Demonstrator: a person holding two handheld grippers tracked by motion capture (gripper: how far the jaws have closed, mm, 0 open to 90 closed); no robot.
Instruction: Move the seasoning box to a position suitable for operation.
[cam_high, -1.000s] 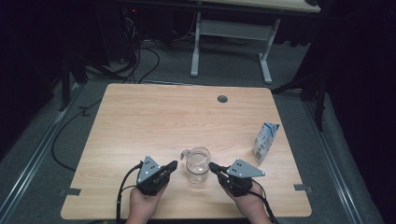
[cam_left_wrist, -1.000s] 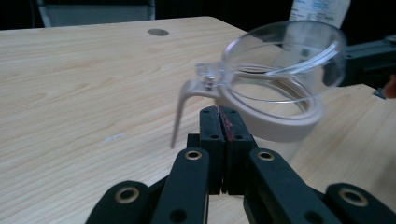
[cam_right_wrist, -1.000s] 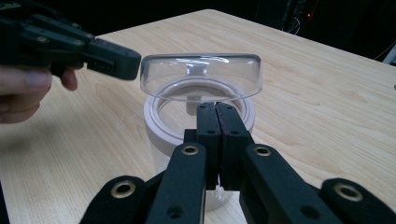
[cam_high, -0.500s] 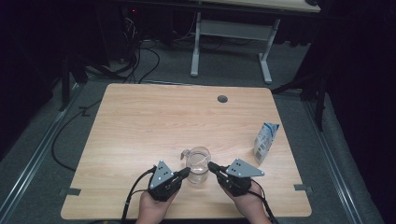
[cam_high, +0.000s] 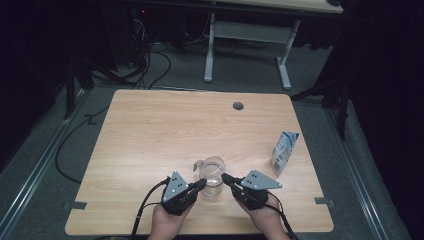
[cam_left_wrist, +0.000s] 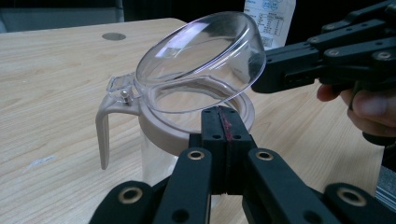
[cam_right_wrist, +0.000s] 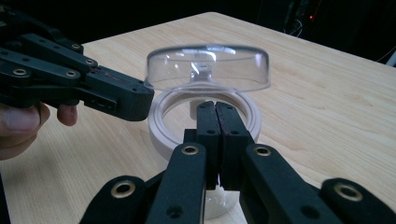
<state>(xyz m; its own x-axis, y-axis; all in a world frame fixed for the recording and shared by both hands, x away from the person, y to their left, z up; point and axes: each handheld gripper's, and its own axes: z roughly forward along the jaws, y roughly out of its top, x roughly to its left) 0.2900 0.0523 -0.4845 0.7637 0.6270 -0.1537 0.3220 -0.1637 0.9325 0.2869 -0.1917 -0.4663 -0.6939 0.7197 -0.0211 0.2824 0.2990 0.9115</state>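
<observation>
table (cam_high: 150, 140): wood, mostly bare
carton (cam_high: 285, 152): right edge, well apart from the jug
jug (cam_high: 211, 175): near front edge, between both tools; clear plastic, probably light and slippery, so the handle (cam_left_wrist: 103, 135) looks the safest hold
lid (cam_left_wrist: 201, 60): hinged, tilted up
left gripper (cam_high: 201, 184): jaws closed, holding nothing
right gripper (cam_high: 226, 177): same, closed and empty

A clear plastic jug (cam_high: 212, 175) with a beige collar and a beige side handle (cam_left_wrist: 103, 135) stands upright on the light wooden worktop (cam_high: 165, 130), close to its near edge. Its clear domed lid (cam_left_wrist: 205, 58), hinged at the handle side, is tilted up, leaving the round mouth open.
</observation>
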